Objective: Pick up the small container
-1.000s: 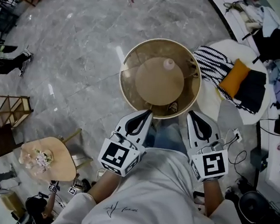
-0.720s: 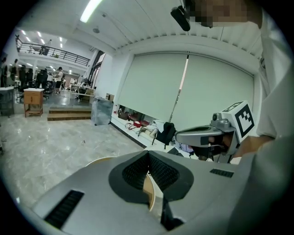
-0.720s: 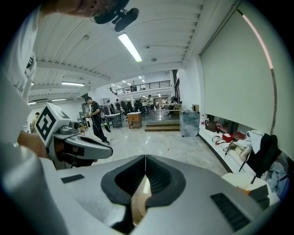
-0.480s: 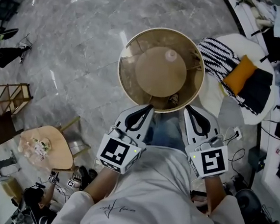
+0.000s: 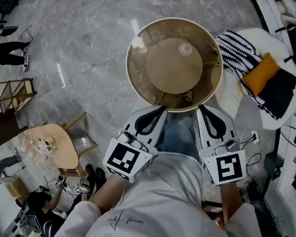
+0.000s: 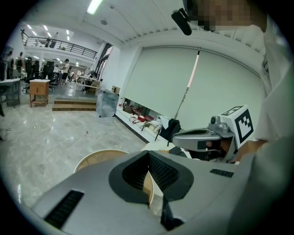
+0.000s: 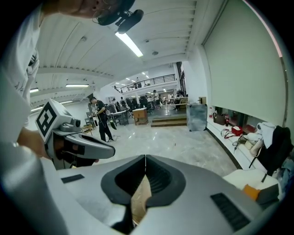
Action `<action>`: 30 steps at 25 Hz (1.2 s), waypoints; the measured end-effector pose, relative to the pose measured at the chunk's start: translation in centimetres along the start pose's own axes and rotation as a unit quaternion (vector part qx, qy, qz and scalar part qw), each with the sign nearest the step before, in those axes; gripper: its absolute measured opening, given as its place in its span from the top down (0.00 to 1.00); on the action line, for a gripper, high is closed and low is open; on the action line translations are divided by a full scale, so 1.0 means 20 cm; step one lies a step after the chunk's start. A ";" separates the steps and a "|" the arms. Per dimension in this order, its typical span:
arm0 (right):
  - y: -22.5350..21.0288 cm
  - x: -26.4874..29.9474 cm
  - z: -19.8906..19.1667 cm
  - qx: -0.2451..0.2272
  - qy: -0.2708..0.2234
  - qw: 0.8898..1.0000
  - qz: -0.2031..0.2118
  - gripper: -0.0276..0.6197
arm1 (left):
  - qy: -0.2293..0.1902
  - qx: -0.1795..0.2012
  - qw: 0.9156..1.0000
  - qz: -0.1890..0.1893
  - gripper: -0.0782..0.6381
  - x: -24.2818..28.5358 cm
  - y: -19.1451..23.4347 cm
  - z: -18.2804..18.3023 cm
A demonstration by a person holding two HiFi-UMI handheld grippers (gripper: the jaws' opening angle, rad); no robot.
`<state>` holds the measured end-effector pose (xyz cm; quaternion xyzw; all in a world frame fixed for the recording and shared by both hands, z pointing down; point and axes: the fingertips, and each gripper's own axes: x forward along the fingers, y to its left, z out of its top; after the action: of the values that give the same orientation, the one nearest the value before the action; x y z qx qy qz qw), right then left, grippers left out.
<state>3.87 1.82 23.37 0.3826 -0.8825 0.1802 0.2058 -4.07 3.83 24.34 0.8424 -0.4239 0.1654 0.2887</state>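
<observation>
My left tool [image 5: 160, 110] and right tool [image 5: 202, 109] are both closed, empty, by the round glass counter's [image 5: 137, 67] near rim. The small container [image 5: 185, 49] stands toward its far side.

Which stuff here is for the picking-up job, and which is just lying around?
For the job:
- small pale container on the round table
- left gripper and right gripper, both shut, holding nothing

Just lying about:
- striped cloth
- orange cushion
- small wooden table with flowers
- wooden rack
</observation>
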 end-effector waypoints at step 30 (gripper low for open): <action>-0.12 0.30 -0.24 0.020 0.053 0.998 0.032 0.93 | 0.043 -0.057 0.997 0.029 0.88 0.23 0.16 -0.23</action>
<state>3.07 -1.11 30.93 0.3481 -0.8783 0.2240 0.2393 -4.05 2.33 31.35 0.8043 -0.4434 0.1858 0.3492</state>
